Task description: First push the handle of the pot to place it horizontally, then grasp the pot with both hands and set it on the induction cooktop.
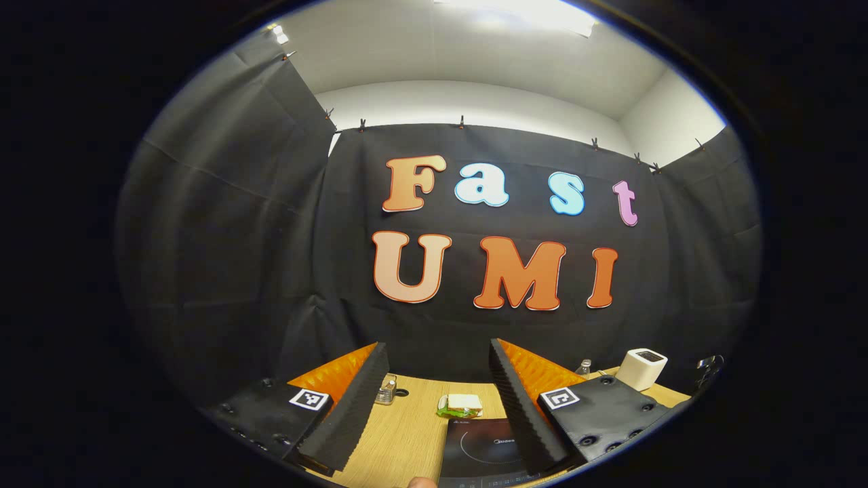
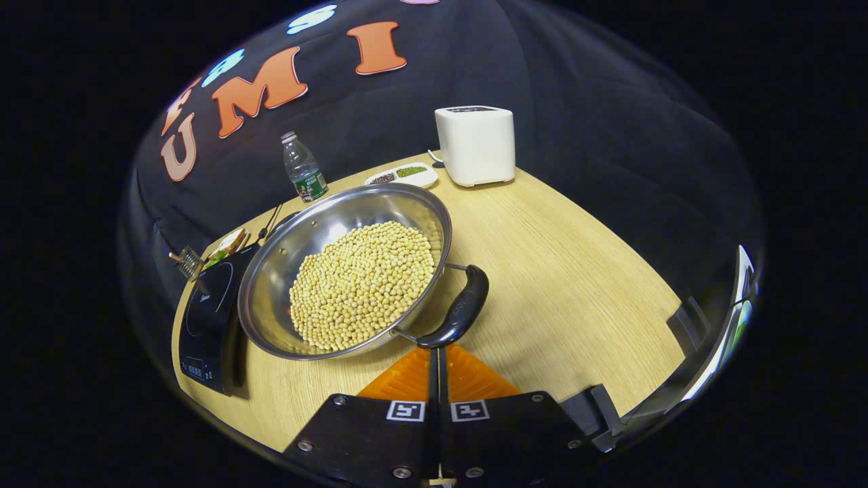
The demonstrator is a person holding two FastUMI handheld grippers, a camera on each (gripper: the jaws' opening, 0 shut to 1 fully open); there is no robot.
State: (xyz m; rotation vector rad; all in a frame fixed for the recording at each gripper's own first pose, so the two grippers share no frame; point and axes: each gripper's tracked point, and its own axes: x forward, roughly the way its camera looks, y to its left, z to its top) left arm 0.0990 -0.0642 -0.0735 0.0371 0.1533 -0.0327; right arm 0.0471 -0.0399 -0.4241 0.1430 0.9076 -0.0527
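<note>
In the right gripper view a steel pot full of yellow beans stands on the wooden table. Its black handle sticks out on the near right side, running slantwise. My right gripper is shut with nothing in it, and its tips touch the near end of that handle. The black induction cooktop lies just left of the pot. In the left gripper view my left gripper is open above the table, with nothing between its fingers. The cooktop lies below it.
A white toaster, a plastic bottle and a white dish stand behind the pot. A sandwich and a small glass object lie beyond the cooktop. The table's right half is bare wood.
</note>
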